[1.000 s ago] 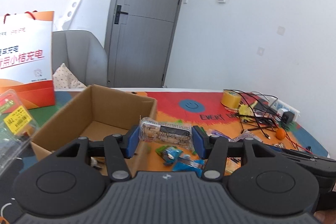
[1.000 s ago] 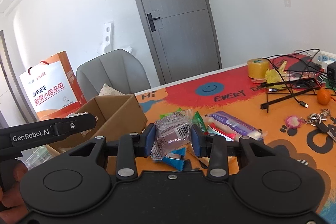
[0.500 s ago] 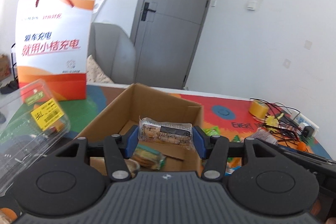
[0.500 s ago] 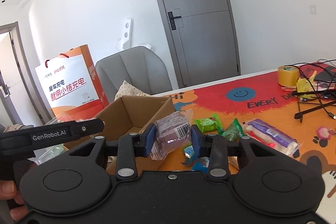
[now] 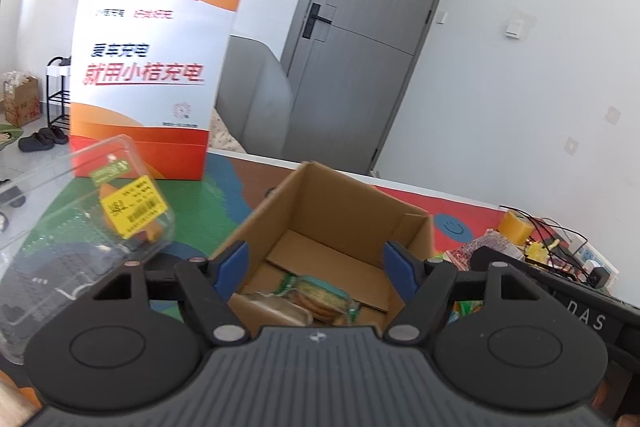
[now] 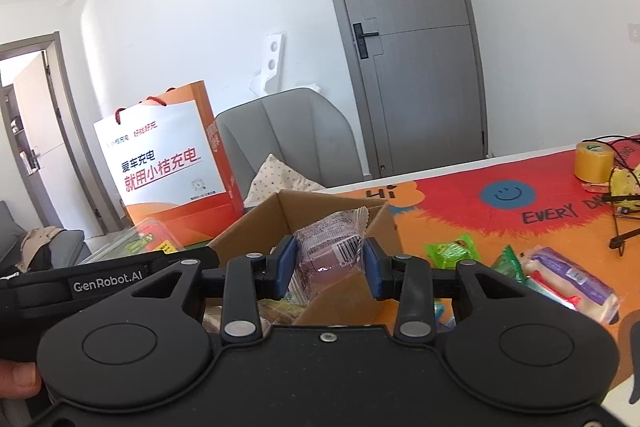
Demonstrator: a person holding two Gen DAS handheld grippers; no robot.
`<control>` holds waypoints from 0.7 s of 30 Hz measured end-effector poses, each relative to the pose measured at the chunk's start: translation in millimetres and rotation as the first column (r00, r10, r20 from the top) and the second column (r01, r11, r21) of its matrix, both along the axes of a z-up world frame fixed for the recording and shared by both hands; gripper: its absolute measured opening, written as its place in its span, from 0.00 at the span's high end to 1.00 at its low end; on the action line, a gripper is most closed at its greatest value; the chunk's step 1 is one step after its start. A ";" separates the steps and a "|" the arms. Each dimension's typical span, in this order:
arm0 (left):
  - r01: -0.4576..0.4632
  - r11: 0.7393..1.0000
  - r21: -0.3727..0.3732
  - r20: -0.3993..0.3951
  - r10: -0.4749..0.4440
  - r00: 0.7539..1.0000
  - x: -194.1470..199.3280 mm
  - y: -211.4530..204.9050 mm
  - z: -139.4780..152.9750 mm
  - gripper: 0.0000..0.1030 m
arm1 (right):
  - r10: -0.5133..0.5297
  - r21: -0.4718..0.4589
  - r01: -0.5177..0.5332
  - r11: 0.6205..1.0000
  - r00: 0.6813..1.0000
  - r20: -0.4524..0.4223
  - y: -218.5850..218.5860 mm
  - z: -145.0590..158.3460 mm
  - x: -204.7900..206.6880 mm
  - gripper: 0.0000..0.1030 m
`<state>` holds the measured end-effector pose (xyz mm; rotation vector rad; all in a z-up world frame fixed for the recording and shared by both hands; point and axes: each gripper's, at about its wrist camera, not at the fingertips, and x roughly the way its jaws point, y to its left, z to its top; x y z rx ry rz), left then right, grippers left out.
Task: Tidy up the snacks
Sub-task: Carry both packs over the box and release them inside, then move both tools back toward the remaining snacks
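An open cardboard box [image 5: 344, 211] stands on the colourful table mat. My left gripper [image 5: 316, 259] hangs over its near end with the jaws opening and nothing between the blue pads. Below it, a blurred clear-wrapped snack bar [image 5: 272, 307] lies in the box beside a green biscuit packet [image 5: 320, 293]. My right gripper [image 6: 326, 263] is shut on a purple snack packet [image 6: 328, 253] and holds it in front of the box [image 6: 248, 227]. Loose snacks, green packets [image 6: 452, 251] and a purple-white pack [image 6: 572, 279], lie on the mat to the right.
An orange and white paper bag [image 5: 148, 83] stands behind the box on the left. A clear plastic clamshell [image 5: 80, 227] lies left of the box. A yellow tape roll [image 6: 594, 155] and black cables [image 6: 624, 223] sit at the far right. Behind the table is a grey chair [image 6: 288, 131].
The left gripper swung left over the box, opened, and the snack bar dropped out of it into the box. The right gripper carried the purple packet left toward the box.
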<state>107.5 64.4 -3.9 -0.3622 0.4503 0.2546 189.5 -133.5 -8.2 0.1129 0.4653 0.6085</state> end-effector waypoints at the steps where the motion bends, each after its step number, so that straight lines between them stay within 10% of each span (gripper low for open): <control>1: -0.007 1.000 0.000 -0.002 0.007 1.000 -1.5 2.5 -0.1 0.29 | 0.006 0.000 -0.006 1.000 1.000 -0.002 2.7 -0.6 0.4 0.64; 21: -0.023 1.000 0.003 -0.014 0.023 1.000 -13.6 3.3 0.4 0.08 | -0.048 0.003 0.048 0.999 0.999 -0.026 -15.0 -2.7 -5.0 0.34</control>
